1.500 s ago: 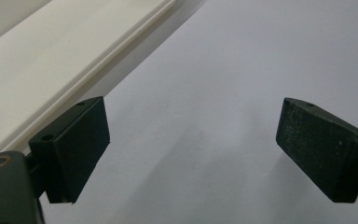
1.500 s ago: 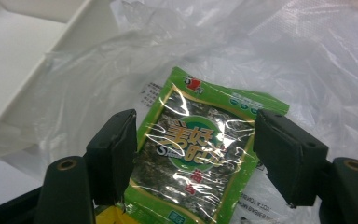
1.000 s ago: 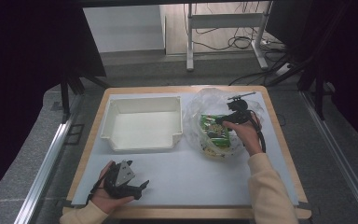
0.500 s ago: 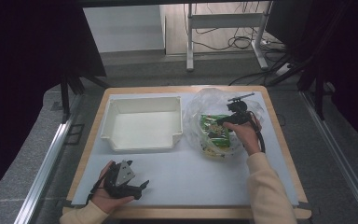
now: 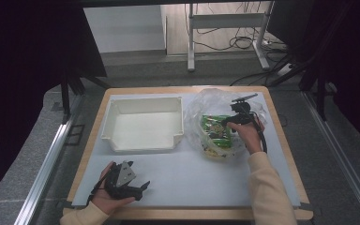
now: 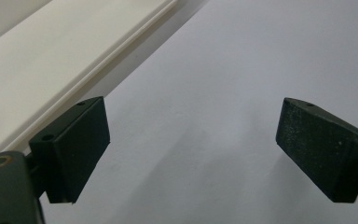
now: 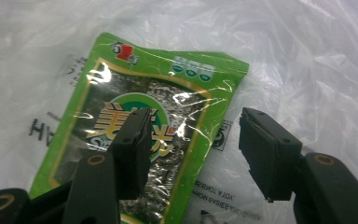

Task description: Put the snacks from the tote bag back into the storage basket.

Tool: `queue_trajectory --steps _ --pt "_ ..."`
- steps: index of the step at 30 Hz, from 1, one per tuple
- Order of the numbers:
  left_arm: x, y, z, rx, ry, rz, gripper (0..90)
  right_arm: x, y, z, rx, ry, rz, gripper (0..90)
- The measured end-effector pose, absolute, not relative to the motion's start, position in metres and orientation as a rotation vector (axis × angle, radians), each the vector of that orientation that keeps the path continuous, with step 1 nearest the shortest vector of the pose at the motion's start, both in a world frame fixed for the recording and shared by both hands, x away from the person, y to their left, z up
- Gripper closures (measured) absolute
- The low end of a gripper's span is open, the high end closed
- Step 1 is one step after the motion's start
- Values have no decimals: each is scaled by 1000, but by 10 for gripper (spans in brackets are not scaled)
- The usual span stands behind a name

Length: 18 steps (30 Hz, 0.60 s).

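A green seaweed snack packet (image 7: 135,140) lies inside a crumpled clear plastic bag (image 5: 206,101) at the right of the table; the packet (image 5: 215,132) is visible through the film. My right gripper (image 7: 196,123) hovers over it. Its jaws have just been closing, with the packet's right edge and the bag film between them, but the pads stand apart from both. In the high view the right gripper (image 5: 224,124) points left over the bag. My left gripper (image 5: 143,190) rests at the front left, and its jaws (image 6: 191,121) are wide open over the bare white table.
A white empty tray (image 5: 143,143) sits left of the bag, and its rim (image 6: 51,70) runs along the upper left of the left gripper view. The white table surface (image 5: 192,178) stretches between the two hands. A cable trails from the right gripper.
Hardly anything differs. The right hand has shifted very slightly over the bag. The left hand rests where it was.
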<state>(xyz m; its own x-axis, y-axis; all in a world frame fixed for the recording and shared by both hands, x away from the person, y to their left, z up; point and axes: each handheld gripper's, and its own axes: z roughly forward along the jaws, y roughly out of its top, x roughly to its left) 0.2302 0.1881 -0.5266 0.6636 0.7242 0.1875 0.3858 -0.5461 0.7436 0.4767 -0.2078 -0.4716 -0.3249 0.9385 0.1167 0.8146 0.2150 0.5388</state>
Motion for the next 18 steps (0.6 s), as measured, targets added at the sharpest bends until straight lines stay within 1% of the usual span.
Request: queue_trajectory --steps 8,14,18 --pt "230 188 -527 2192 853 636 97 481 -205 -478 1685 2259 707 472" --pt "230 188 -527 2195 851 637 97 483 -203 -482 1699 2262 676 508" --pt "230 188 -527 2193 851 637 97 483 -203 -484 1711 2262 650 577"
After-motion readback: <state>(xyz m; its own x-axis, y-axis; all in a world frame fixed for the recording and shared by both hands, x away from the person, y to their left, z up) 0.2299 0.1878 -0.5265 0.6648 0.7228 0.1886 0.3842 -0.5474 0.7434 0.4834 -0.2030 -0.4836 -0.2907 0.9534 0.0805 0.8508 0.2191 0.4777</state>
